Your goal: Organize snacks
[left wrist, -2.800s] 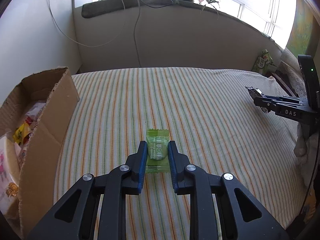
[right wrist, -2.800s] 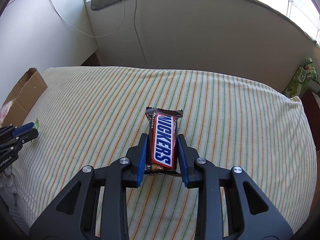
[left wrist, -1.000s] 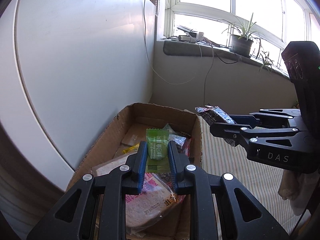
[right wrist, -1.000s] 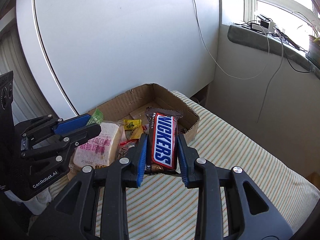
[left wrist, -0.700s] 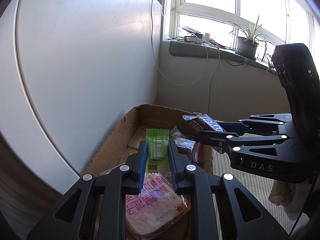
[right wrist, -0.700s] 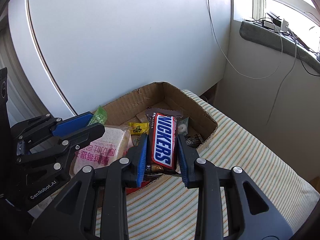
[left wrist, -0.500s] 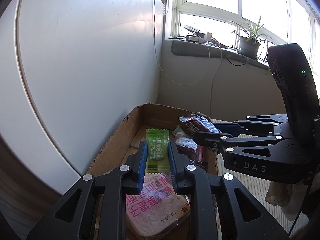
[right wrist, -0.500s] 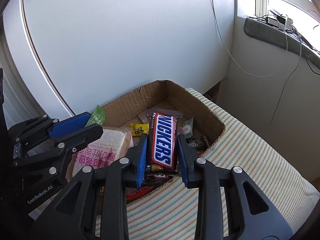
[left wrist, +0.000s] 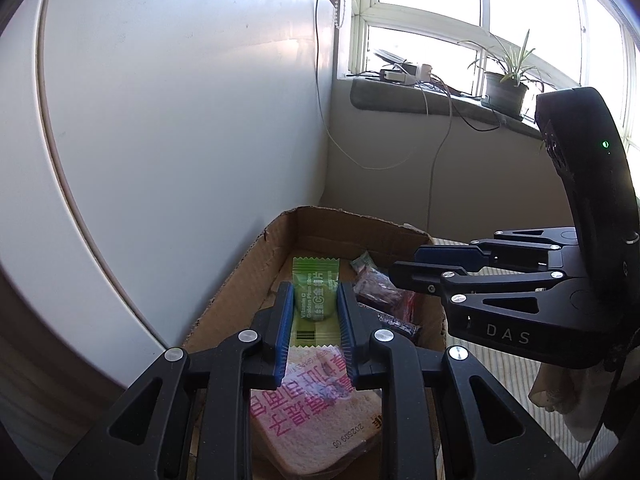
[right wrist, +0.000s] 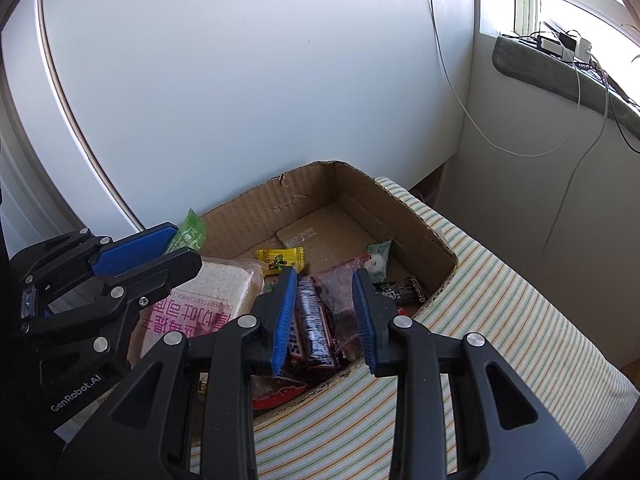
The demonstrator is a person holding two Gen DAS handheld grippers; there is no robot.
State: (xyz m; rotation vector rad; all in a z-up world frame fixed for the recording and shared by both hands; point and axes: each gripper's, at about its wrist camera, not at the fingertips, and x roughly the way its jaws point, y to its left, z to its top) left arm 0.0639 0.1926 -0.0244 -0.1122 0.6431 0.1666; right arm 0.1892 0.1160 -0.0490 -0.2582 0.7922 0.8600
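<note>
The brown-and-blue Snickers bar (right wrist: 310,330) that was clamped upright in the right gripper (right wrist: 325,318) half a second ago now lies inside the torn cardboard box (right wrist: 280,200), at about 7 o'clock of the released jaws; that snack is stowed. The left gripper (left wrist: 312,334) holds its jaws clenched on the green candy sachet (left wrist: 314,300) over the box, not yet dropped.

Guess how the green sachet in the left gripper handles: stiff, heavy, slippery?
Probably very light: the green sachet is small and flat, with one round tablet outlined inside. Likely fairly stiff: it stands straight out of the left gripper without drooping, though its crimped ends should flex. The smooth plastic film may be slippery.
</note>
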